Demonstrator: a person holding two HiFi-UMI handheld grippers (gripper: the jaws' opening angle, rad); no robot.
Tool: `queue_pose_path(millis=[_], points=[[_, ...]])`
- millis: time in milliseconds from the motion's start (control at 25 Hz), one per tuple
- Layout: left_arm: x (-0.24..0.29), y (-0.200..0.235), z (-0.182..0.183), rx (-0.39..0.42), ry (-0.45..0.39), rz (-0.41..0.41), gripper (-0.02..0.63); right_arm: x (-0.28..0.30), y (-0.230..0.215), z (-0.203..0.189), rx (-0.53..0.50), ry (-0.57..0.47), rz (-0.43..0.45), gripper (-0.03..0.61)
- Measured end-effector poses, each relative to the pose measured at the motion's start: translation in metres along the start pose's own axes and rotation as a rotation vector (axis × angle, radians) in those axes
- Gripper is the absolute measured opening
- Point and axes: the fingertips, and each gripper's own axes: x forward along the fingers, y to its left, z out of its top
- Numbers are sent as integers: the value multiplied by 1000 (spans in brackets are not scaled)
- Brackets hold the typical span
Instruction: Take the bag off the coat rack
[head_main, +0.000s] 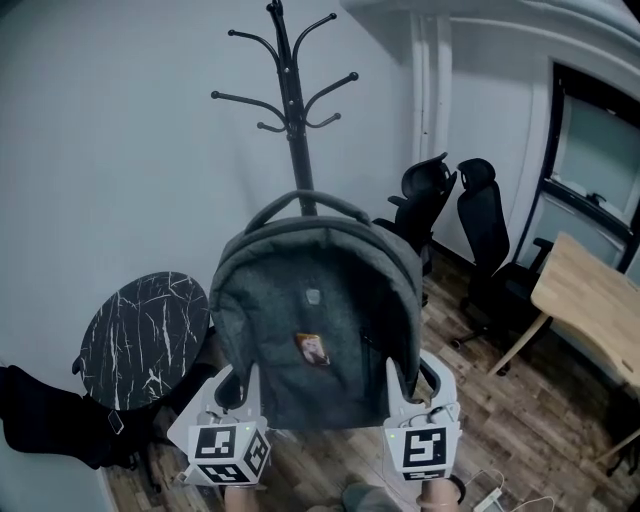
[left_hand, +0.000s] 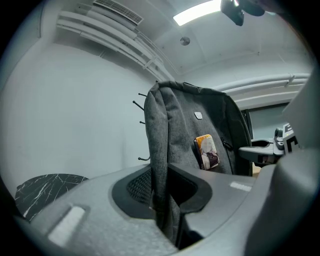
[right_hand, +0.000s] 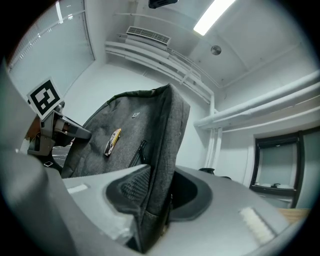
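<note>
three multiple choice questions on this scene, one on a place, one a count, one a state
1. In the head view, the black marble table stands where from the backpack?
A to its left
B to its right
C on top of it

2. How many black office chairs show?
A one
B two
C four

3. The left gripper is:
A open and empty
B shut on the backpack
C shut on a chair

Answers:
1. A, the table lies left of the bag.
2. B, two stand side by side.
3. B, its jaws pinch the grey fabric edge.
</note>
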Motion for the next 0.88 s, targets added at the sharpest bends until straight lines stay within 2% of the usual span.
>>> queue_pose_path(millis=[440, 880], points=[[-35, 27, -4, -24, -5, -58, 69, -29, 40, 20, -26, 23, -45, 109], [-40, 31, 0, -46, -5, -88, 69, -42, 47, 33, -47, 60, -78, 109]])
